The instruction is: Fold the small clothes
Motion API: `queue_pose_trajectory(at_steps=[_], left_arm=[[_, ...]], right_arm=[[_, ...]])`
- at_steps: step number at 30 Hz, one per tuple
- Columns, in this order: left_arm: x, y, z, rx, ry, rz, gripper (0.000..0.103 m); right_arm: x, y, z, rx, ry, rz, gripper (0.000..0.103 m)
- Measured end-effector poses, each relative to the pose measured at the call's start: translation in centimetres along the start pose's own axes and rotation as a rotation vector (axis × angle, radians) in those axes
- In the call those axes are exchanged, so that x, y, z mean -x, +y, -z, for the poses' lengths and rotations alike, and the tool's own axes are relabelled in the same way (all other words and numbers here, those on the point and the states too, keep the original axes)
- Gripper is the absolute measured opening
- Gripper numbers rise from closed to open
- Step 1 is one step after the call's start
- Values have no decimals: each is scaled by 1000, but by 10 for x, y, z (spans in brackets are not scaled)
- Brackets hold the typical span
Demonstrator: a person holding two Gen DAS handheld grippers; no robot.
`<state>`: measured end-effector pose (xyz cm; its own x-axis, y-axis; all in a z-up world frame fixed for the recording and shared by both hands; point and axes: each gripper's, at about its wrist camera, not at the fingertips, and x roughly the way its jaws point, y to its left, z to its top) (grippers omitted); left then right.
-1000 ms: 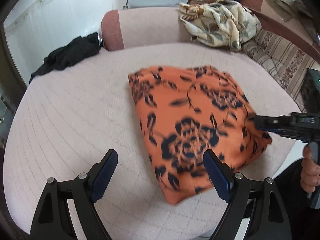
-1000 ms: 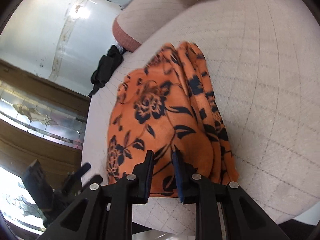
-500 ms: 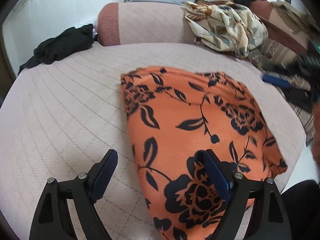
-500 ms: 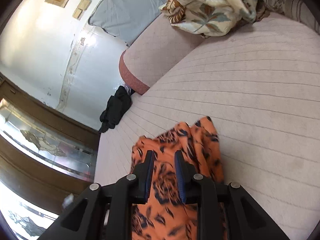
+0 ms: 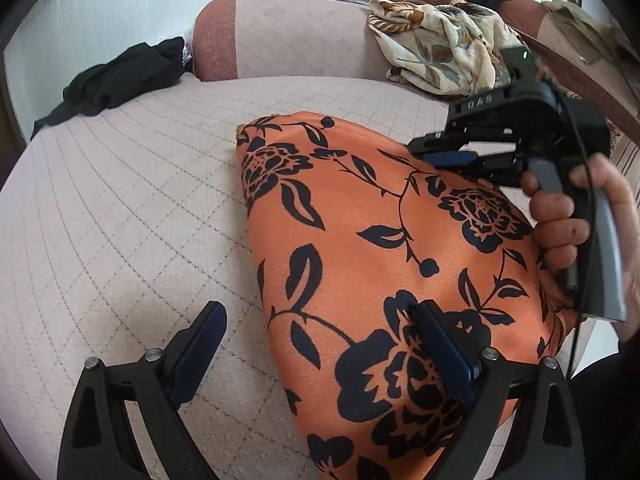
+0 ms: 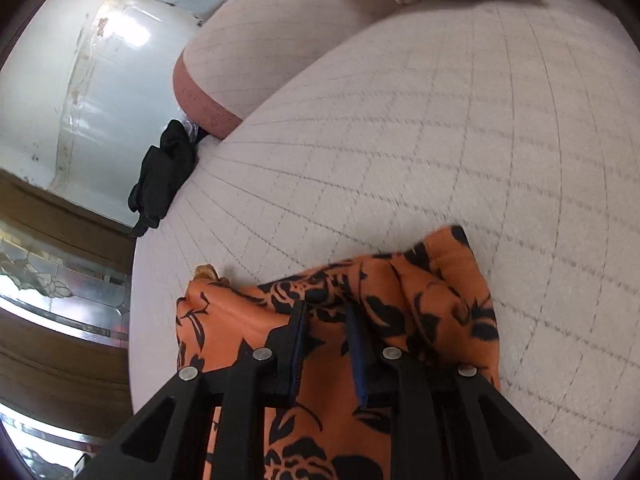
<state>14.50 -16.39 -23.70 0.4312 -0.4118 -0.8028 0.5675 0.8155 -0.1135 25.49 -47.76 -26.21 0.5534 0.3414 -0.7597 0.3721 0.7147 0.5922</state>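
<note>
**Lay the fold down flat**

Your right tongs [image 6: 326, 344] are clenched on a bunch of the orange flowered cloth [image 5: 380, 264], which lies on the quilted pink cushion [image 5: 120, 216]. Your left tongs [image 5: 320, 354] are opening, with one finger over the cloth and nothing pinched. Line up the held edge with the far edge, then press it smooth. There is lots of bare cushion to the left. Stay away from the black garment [image 5: 116, 80] and the cream flowered cloth [image 5: 440, 52].
</note>
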Motion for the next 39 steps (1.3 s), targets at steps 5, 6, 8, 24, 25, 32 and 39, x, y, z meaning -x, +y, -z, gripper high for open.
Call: queue_pose_trajectory(at_steps=[5, 6, 8, 24, 25, 32, 39], left_arm=[[4, -1, 1, -5, -3, -10, 95], [4, -3, 2, -14, -8, -18, 95], [4, -5, 2, -21, -11, -26, 95], [11, -8, 1, -48, -18, -50, 95], [11, -8, 1, -54, -22, -55, 95], [14, -12, 5, -66, -44, -75, 96], [16, -11, 10, -64, -47, -80, 96]], right_arm=[[17, 35, 6, 119, -49, -35, 24], [17, 43, 7, 141, -48, -57, 24], [15, 63, 10, 198, -45, -104, 24], [-11, 75, 28, 249, 96, -46, 23], [-1, 71, 33, 248, 85, -51, 23], [54, 41, 62, 194, 12, 5, 23], [73, -3, 110, 110, 19, -43, 24]])
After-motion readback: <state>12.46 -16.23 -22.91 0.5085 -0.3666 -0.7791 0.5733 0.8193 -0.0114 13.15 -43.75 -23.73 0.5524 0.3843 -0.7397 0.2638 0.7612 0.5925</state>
